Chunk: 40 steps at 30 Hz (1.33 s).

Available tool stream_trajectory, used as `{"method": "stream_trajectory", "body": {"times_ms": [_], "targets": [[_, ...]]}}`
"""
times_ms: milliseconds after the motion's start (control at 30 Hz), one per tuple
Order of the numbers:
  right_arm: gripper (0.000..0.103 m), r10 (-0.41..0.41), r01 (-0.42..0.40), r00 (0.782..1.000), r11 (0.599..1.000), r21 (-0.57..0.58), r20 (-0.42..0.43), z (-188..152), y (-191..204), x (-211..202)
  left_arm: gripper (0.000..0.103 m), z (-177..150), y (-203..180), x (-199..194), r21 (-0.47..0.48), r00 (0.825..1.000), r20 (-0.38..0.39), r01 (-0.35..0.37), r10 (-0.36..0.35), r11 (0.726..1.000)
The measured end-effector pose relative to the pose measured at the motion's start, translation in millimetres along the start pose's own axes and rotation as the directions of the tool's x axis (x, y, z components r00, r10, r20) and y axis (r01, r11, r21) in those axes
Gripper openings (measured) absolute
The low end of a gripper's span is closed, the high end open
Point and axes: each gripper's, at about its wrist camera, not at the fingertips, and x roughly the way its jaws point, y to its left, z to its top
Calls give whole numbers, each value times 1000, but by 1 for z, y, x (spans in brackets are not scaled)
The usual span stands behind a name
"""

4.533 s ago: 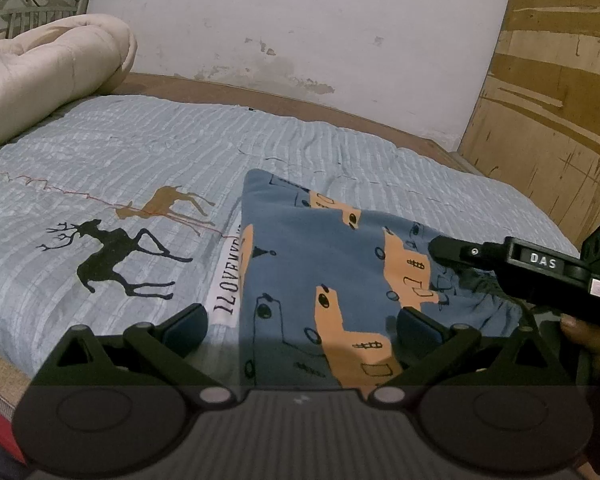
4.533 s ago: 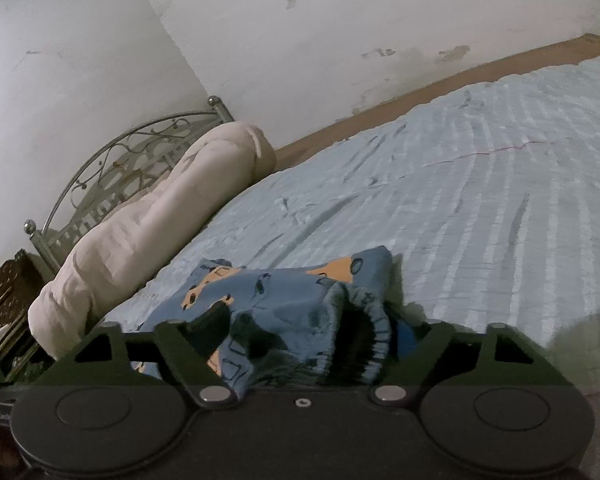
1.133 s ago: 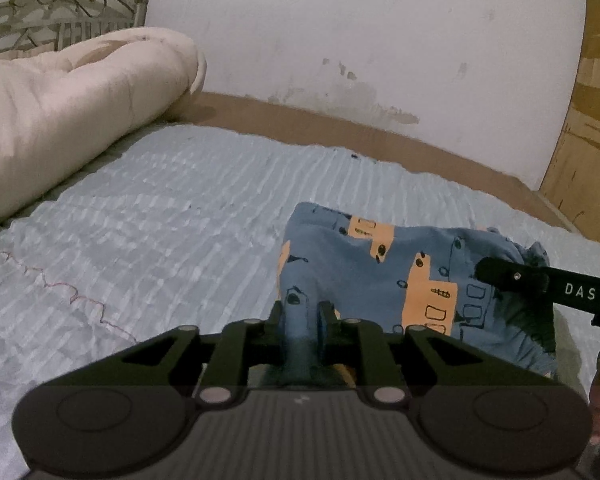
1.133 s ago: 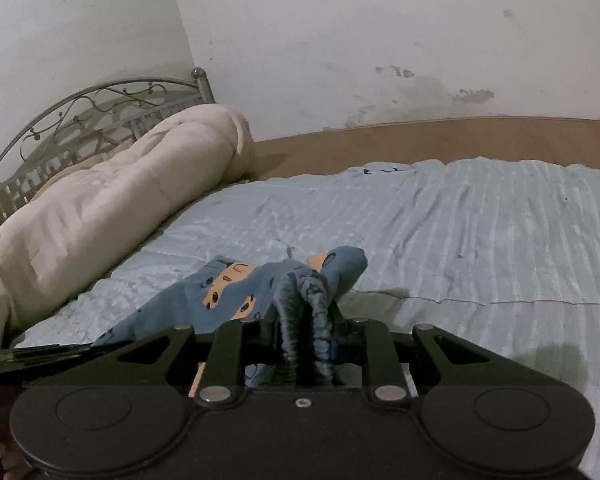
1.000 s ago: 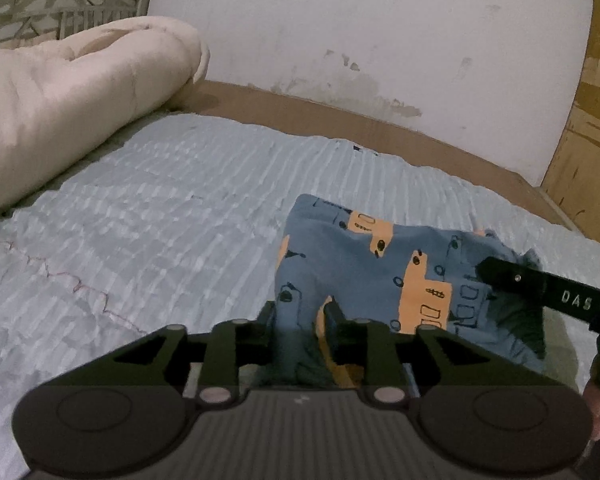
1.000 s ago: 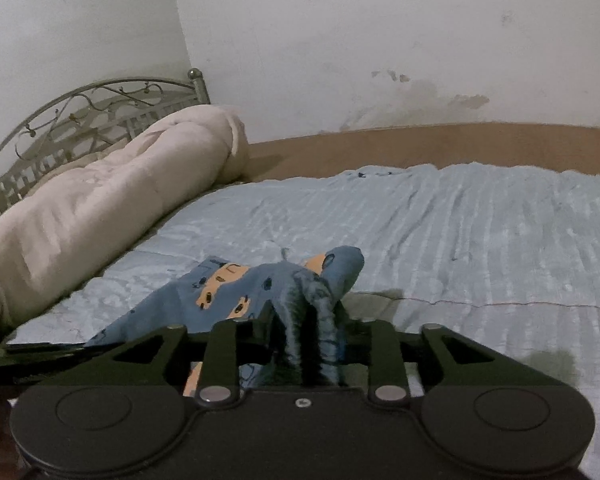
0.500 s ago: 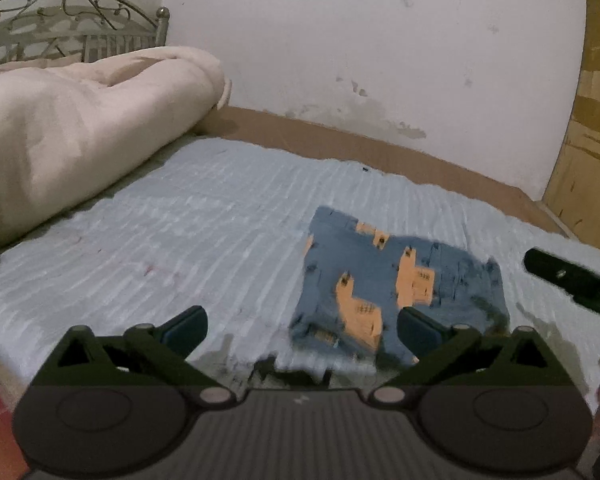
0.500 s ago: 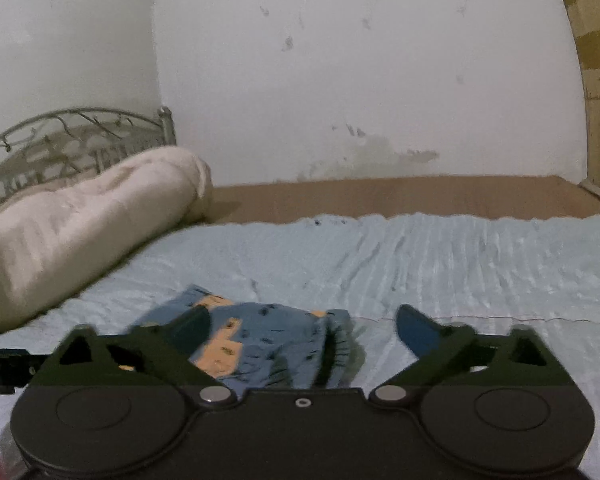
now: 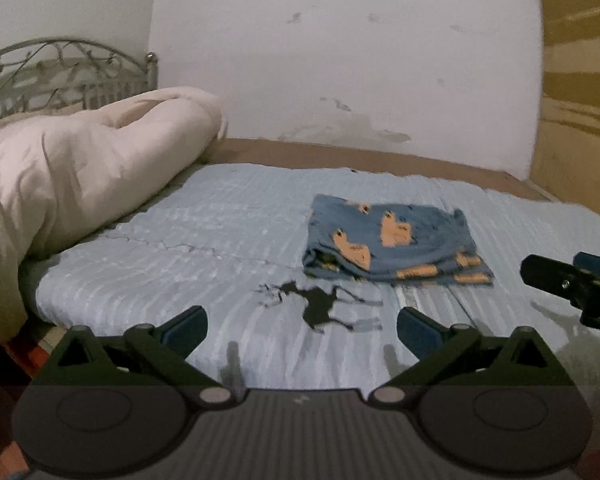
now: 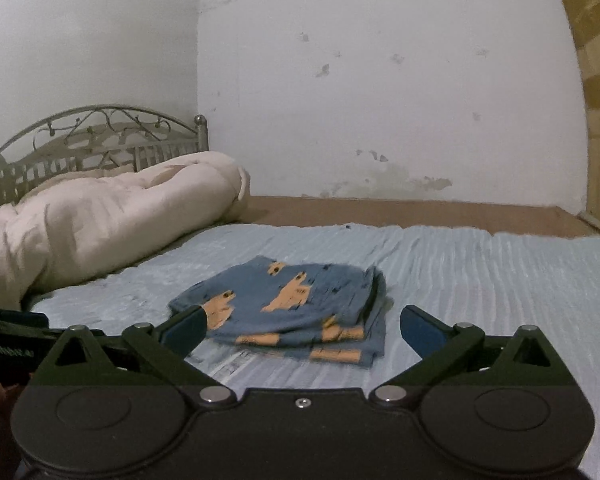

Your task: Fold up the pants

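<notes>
The blue pants with orange prints (image 9: 392, 238) lie folded in a flat stack on the light blue bedspread (image 9: 228, 232). They also show in the right wrist view (image 10: 296, 308). My left gripper (image 9: 302, 328) is open and empty, held back from the pants over the bed's near part. My right gripper (image 10: 302, 326) is open and empty, just in front of the stack. The right gripper's finger shows at the right edge of the left wrist view (image 9: 560, 280).
A rolled cream duvet (image 9: 80, 176) lies along the left side by the metal headboard (image 10: 96, 140). A white wall stands behind the bed and a wooden board (image 9: 580, 100) at the right. A black deer print (image 9: 320, 304) marks the bedspread near the pants.
Both grippers were shut on the pants a second ago. They have opened, let go and pulled back. The pants now lie folded on the bed.
</notes>
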Motion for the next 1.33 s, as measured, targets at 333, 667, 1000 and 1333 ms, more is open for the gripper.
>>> {"method": "stream_trajectory", "body": {"times_ms": [333, 667, 1000, 1333], "targets": [[102, -1, 2, 1000, 1000, 23, -3, -28, 13, -33, 102, -16, 0, -10, 2, 1000, 9, -8, 8, 1000], [102, -13, 14, 1000, 999, 41, -17, -31, 8, -32, 102, -16, 1, -11, -2, 1000, 7, -4, 4, 1000], [102, -12, 14, 999, 999, 47, -40, -35, 5, -30, 102, -17, 1, -11, -4, 1000, 9, -17, 17, 1000], [102, -5, 8, 998, 999, 48, -56, -38, 5, -28, 102, -18, -4, -13, 5, 999, 23, -43, 43, 999]]}}
